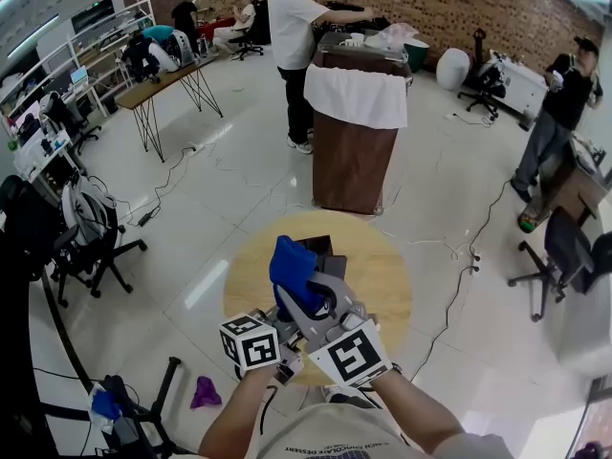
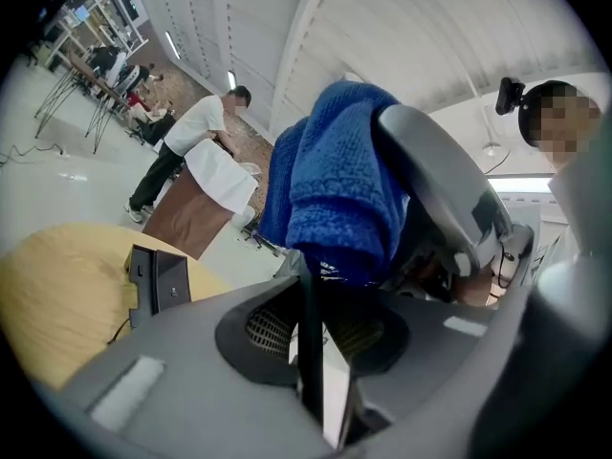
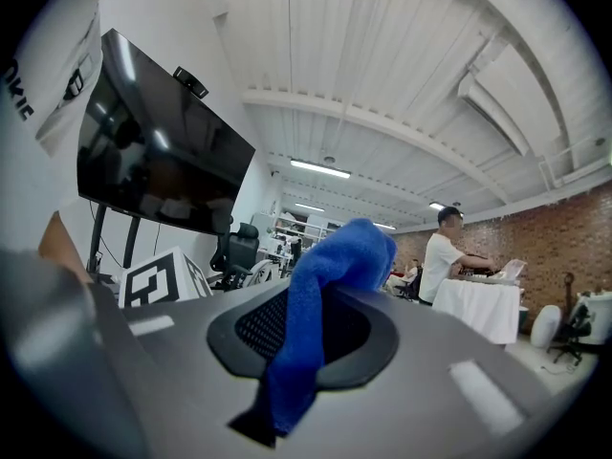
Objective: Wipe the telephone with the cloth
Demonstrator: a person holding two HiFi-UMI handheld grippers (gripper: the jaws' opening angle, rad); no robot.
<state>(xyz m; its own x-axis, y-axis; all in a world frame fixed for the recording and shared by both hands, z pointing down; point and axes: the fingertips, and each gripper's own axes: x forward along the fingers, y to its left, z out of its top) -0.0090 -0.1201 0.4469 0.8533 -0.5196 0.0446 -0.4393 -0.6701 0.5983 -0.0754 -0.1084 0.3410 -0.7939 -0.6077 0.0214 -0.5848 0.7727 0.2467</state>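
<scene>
Left gripper (image 2: 320, 338): we see its jaws clamped on the telephone (image 2: 308, 304), a thin dark slab held edge-on above the table, presumably so that both faces can be reached.
Right gripper (image 3: 296, 352): its jaws are pinched shut on the blue cloth (image 3: 339, 256), and a fold bulges past the tips as a wiping pad.
Meeting point: low centre of the head view, where the cloth sits at the telephone's far edge, apparently touching. We judge the wipe to be under way.
Table (image 1: 387, 280): round and wooden, beneath both tools. At left in the left gripper view a dark boxy item (image 2: 158, 280) stands on it, apart from the jaws. We cannot tell what it is.
Floor: a purple rag (image 1: 204, 390) lies lower left and an office chair (image 1: 91, 228) stands at left. Neither is in the way.
Background: a person in a white shirt (image 1: 292, 27) stands at a brown stand (image 1: 349, 161), upper centre. Another person (image 1: 564, 103) is at upper right.
</scene>
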